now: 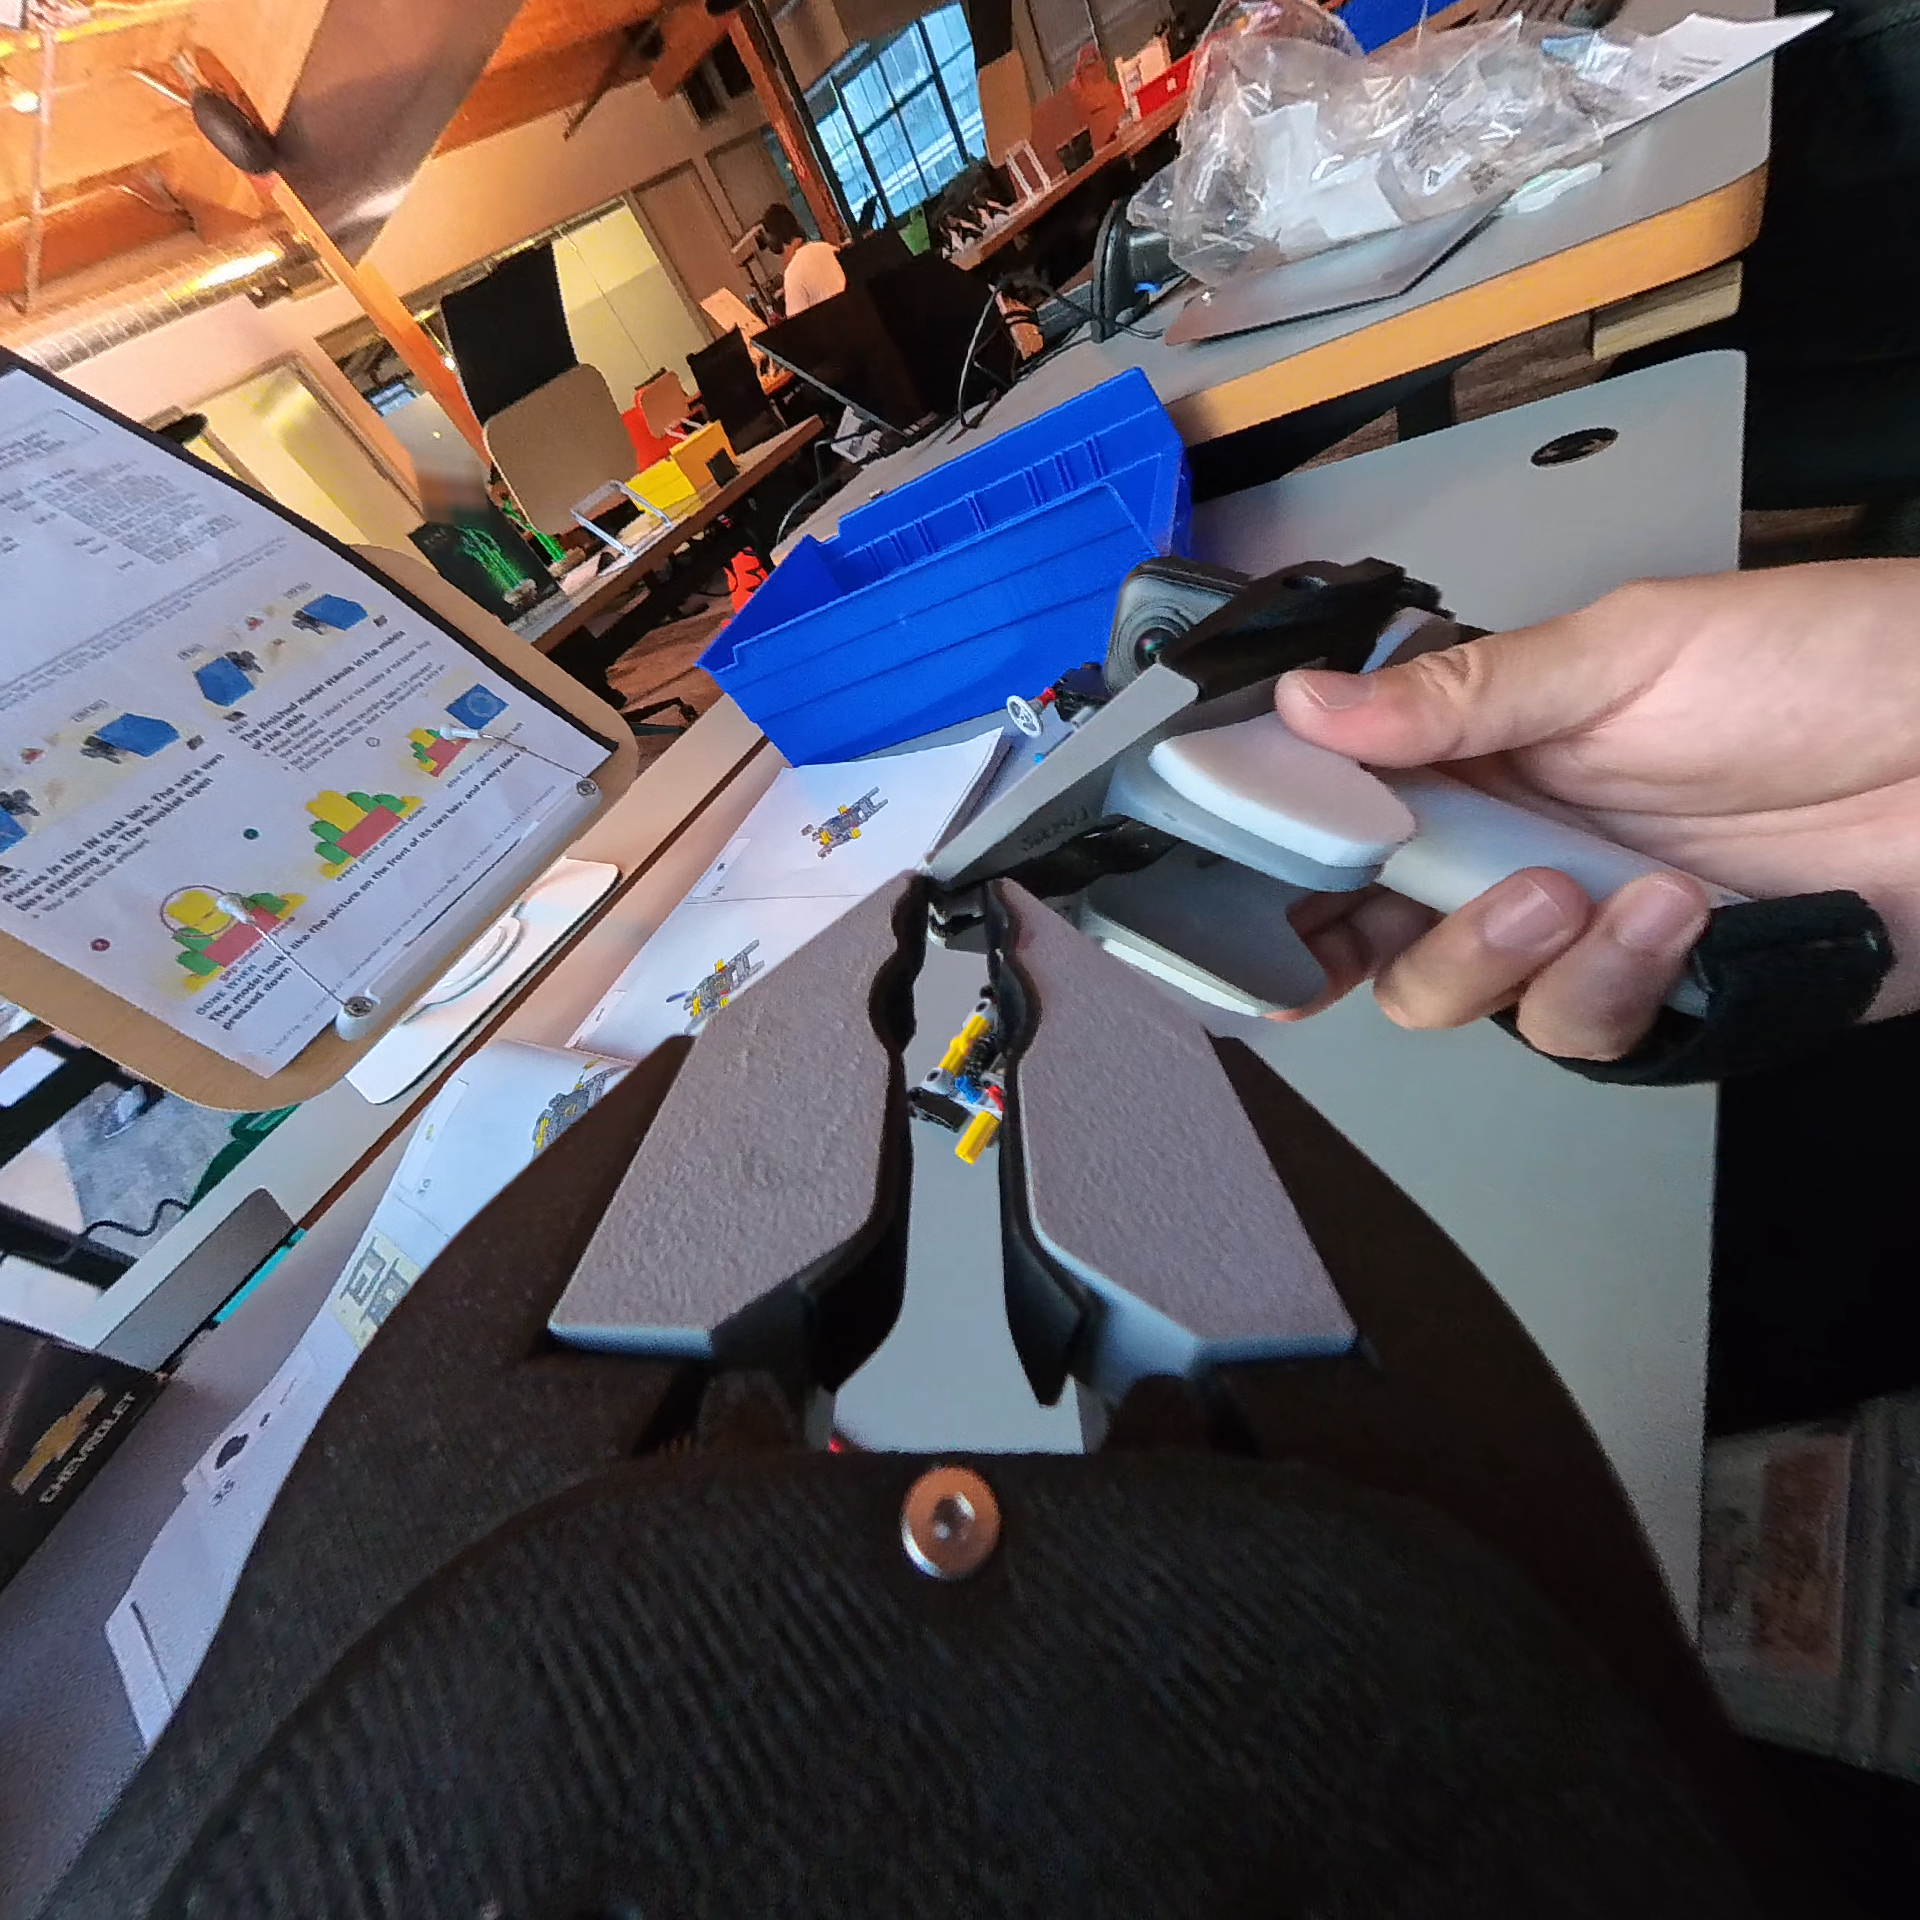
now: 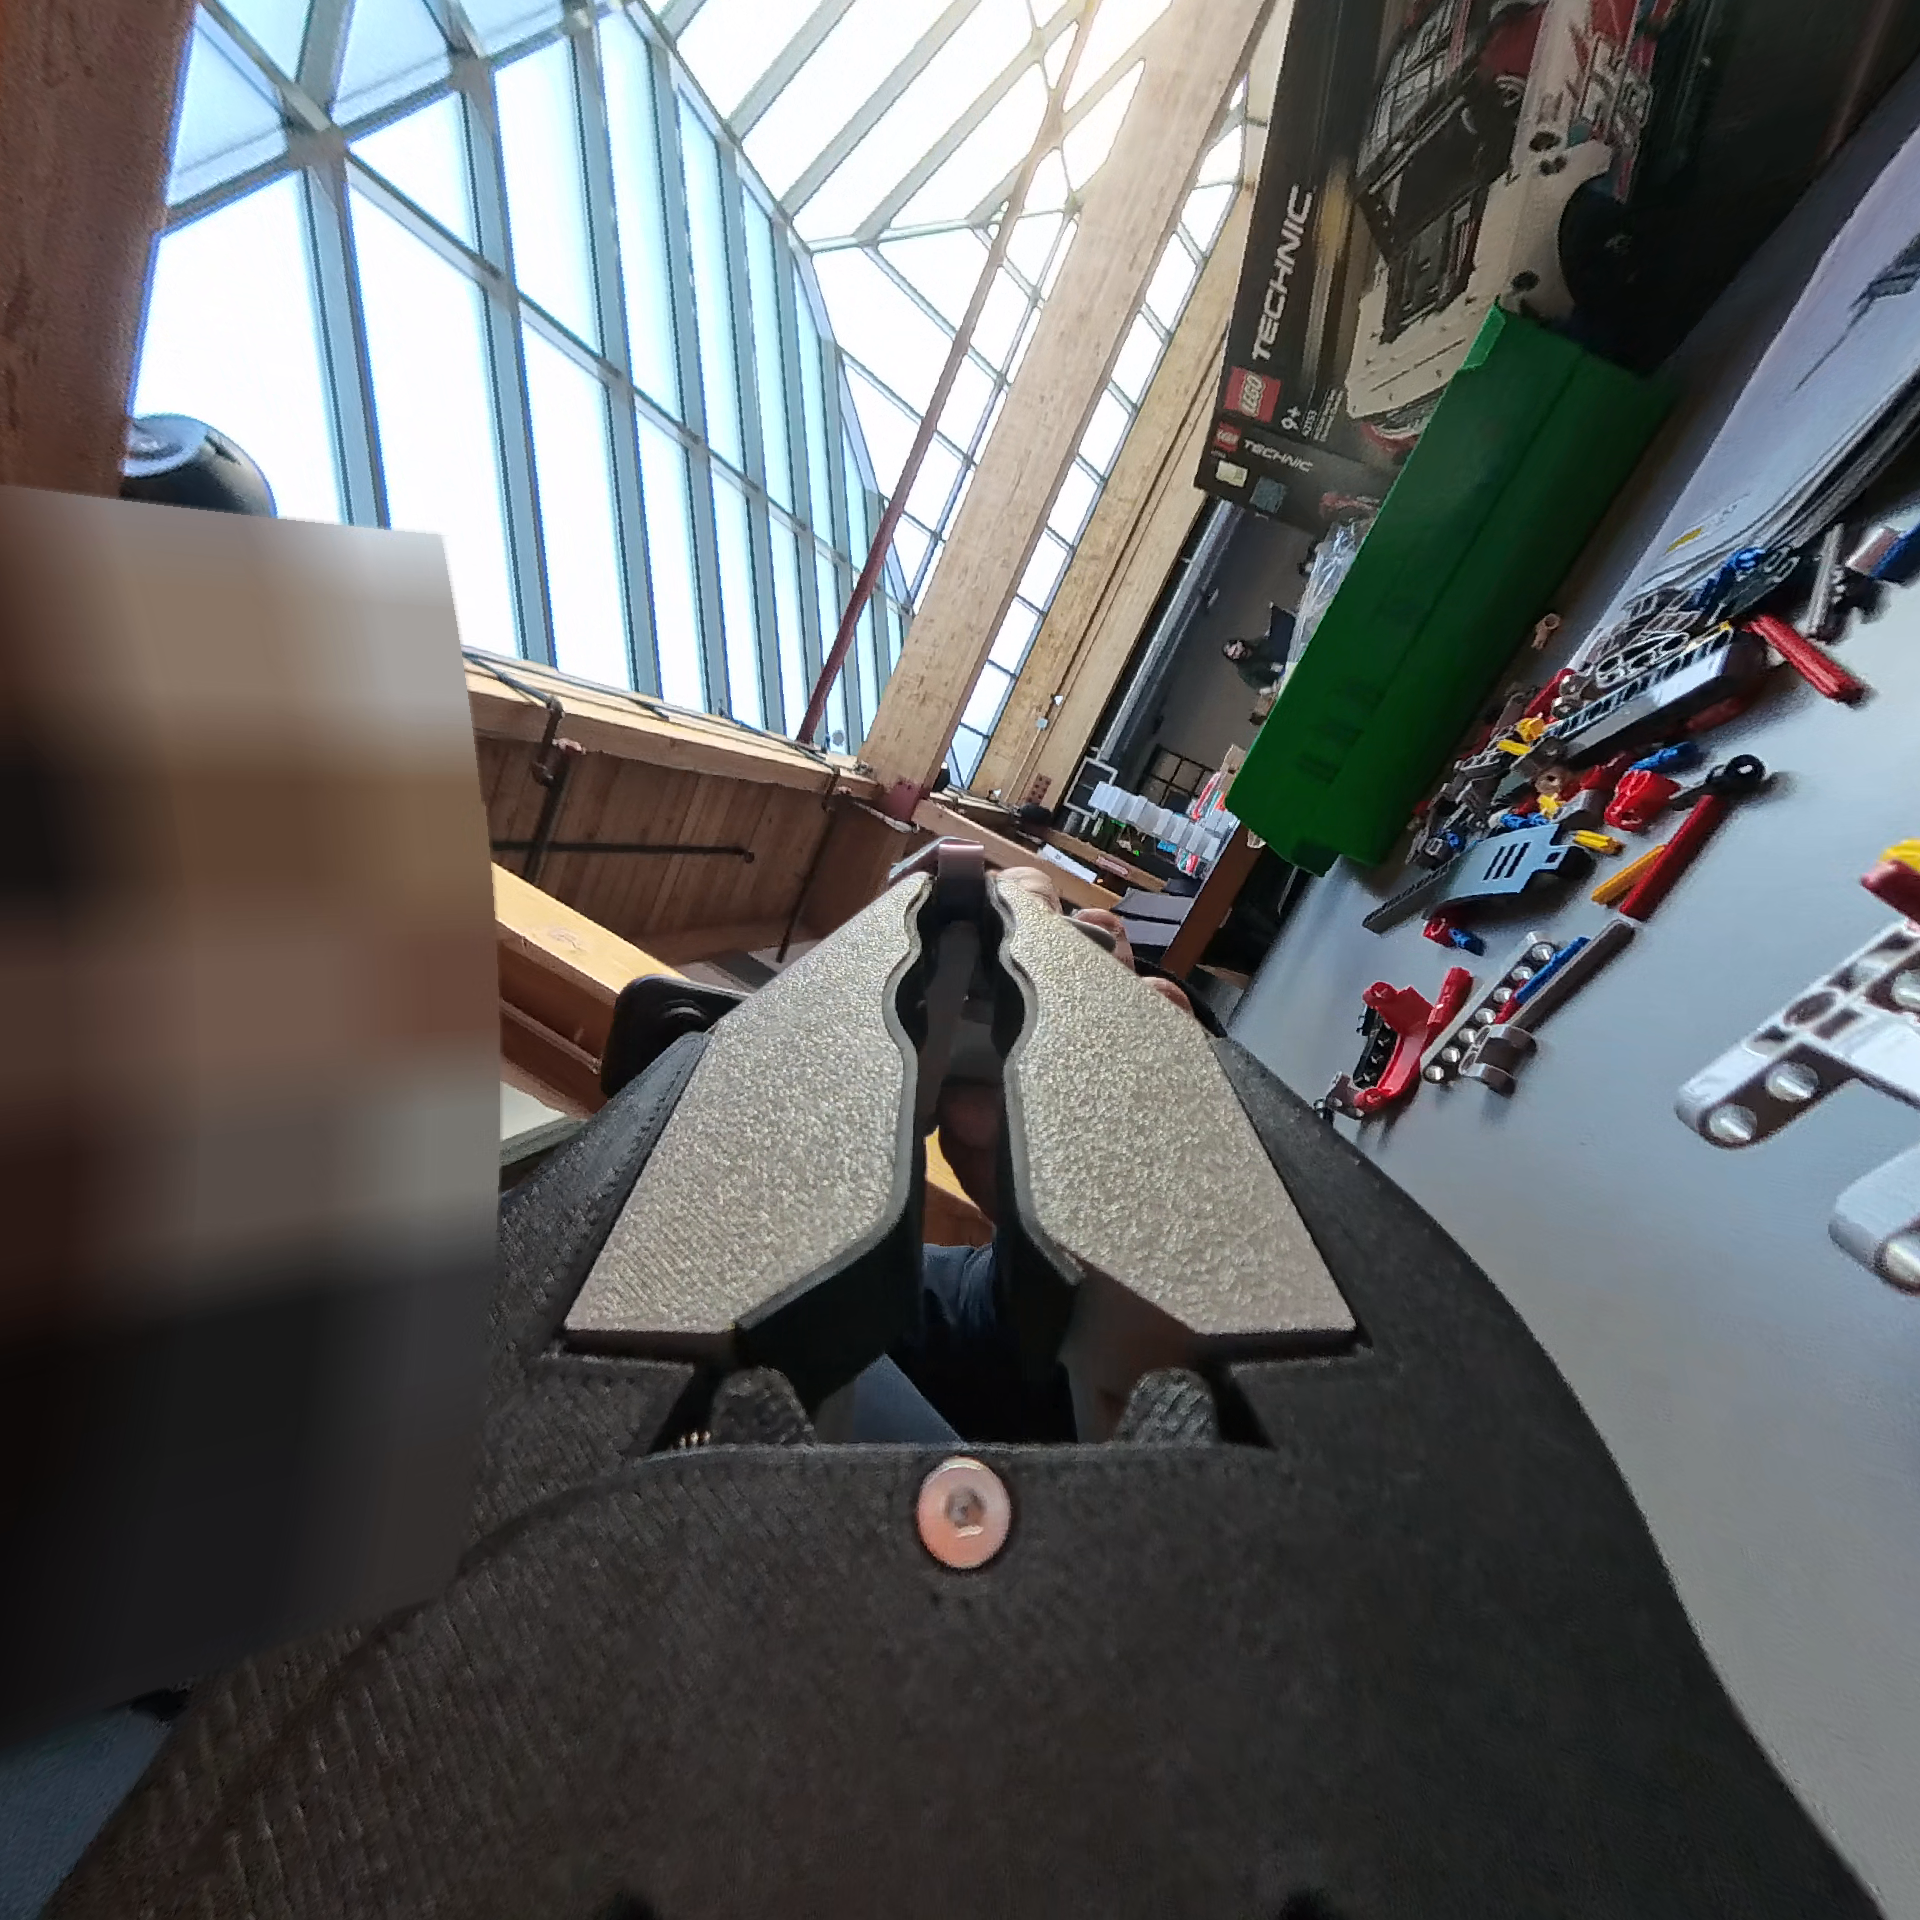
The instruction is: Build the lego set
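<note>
My left gripper (image 1: 956, 906) is raised above the grey table (image 1: 1455, 1195), its fingers nearly together on a small grey and black piece (image 1: 952, 923) at the tips. My right gripper (image 1: 940, 871), held by a hand (image 1: 1621, 748), comes in from the right and meets the left tips at that piece. In the right wrist view my right gripper (image 2: 956, 899) is shut on a thin grey strip (image 2: 948, 997), seen edge-on with its end poking past the tips. A small assembly of yellow, grey, blue and red parts (image 1: 968, 1081) lies on the table below the left fingers.
A blue bin (image 1: 956, 582) and white instruction sheets (image 1: 831, 831) lie beyond the grippers. A board with a printed page (image 1: 260, 727) stands at the left. In the right wrist view several loose parts (image 2: 1621, 748), a green bin (image 2: 1455, 623) and a set box (image 2: 1403, 208) are on the table. Left and right tips are no more than a few centimetres apart.
</note>
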The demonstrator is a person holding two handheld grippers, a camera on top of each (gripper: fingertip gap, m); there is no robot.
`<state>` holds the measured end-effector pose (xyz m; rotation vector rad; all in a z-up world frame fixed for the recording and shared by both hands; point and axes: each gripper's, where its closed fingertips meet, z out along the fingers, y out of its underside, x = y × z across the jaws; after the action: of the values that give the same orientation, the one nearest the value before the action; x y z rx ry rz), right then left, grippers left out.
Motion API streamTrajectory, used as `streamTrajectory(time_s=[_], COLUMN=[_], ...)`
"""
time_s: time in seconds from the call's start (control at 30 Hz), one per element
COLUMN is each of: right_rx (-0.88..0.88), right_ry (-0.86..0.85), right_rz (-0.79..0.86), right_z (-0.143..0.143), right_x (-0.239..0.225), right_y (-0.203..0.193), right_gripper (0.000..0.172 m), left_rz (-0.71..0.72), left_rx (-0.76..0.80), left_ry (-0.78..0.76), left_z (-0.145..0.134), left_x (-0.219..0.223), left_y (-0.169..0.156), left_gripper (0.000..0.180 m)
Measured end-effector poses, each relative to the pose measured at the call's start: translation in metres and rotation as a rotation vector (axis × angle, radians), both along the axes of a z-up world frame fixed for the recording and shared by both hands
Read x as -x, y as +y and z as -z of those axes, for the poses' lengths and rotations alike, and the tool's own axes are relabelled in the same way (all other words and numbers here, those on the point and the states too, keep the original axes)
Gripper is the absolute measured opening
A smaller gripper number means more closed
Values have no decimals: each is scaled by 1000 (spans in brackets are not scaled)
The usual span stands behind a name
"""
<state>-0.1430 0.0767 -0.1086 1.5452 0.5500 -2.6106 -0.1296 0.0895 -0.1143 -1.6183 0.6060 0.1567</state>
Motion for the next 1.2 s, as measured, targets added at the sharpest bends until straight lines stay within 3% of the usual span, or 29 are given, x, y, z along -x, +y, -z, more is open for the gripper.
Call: streamTrajectory(time_s=[0.1,0.17,0.33,0.4,0.5,0.7,0.77,0.9,0.97,1.07,1.2], right_rx=[3,-62,-449,-588,-738,-1120,-1185,-1259,-1299,-1326,-1323], right_ry=[9,14,-25,5,27,-450,-550,-689,-726,-753,-722], right_rz=[-13,-16,-14,-43,-50,81,91,72,61,37,18], right_z=[1,1,11,8,4,70,84,110,120,126,118], right_x=[-3,-7,-16,-21,-26,-16,-14,-8,-9,-17,-24], right_y=[-2,-2,-4,-12,-13,58,66,64,66,71,79], right_gripper=[4,6,18,13,11,25,32,43,38,26,32], left_rz=[20,64,326,422,500,297,292,339,348,375,387], left_rx=[-6,14,193,248,283,418,412,455,482,564,580], left_ry=[44,-16,-423,-572,-668,-450,-396,-366,-380,-443,-422], left_z=[1,0,-3,-8,-12,42,50,62,70,78,78], left_x=[-3,-5,-11,-13,-13,28,36,34,34,34,37], left_y=[-2,-4,-14,-19,-23,1,10,24,32,38,43], left_gripper=[7,7,7,7,7,7,7,7,7,6,6])
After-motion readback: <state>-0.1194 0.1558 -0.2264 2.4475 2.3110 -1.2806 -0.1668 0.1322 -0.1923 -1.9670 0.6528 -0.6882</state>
